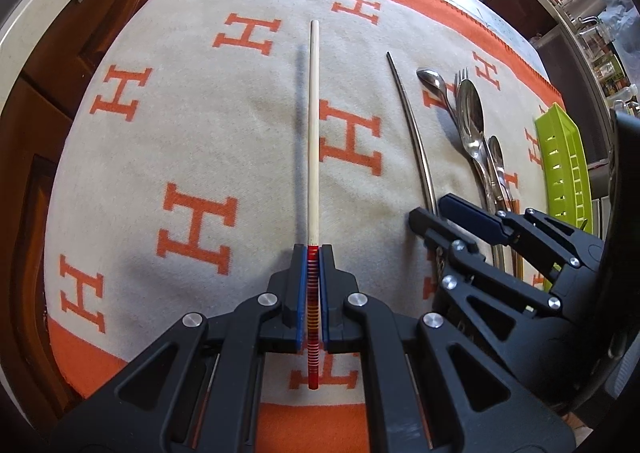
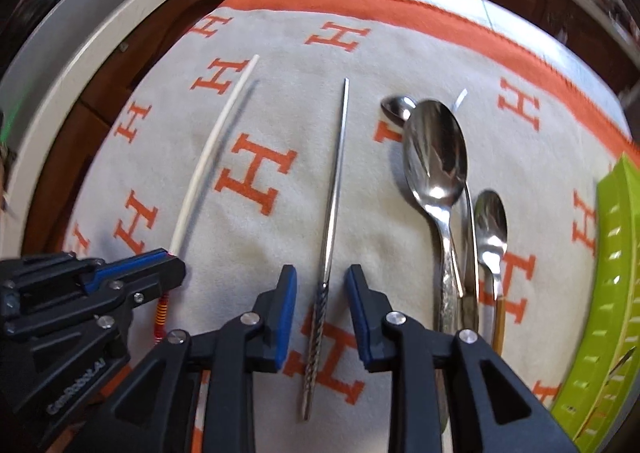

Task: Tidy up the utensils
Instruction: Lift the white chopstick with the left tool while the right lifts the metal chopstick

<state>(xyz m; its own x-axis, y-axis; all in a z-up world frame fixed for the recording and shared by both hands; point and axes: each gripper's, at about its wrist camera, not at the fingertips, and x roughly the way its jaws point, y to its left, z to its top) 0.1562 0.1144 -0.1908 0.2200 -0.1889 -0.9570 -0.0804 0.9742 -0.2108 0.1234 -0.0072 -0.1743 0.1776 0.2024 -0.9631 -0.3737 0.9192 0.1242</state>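
Still early, I am judging: the green tray (image 2: 612,253) is looking nearly empty, though most of it is sitting out of frame, and every utensil I can see is lying on the orange-and-cream cloth (image 1: 180,125) covering the bench. I am holding the left gripper (image 1: 313,253) with jaws clamped on the wooden chopstick's (image 1: 313,133) red-banded end; the pale shaft is pointing straight away, well left of the tray. I am keeping the right gripper (image 2: 322,273) with jaws apart, straddling the metal chopstick (image 2: 334,189), not touching it. Nearer the tray, the big spoon (image 2: 436,161), a small spoon (image 2: 490,221), another spoon (image 2: 396,109) and a fork (image 1: 462,75) are lying overlapped, awaiting sorting.
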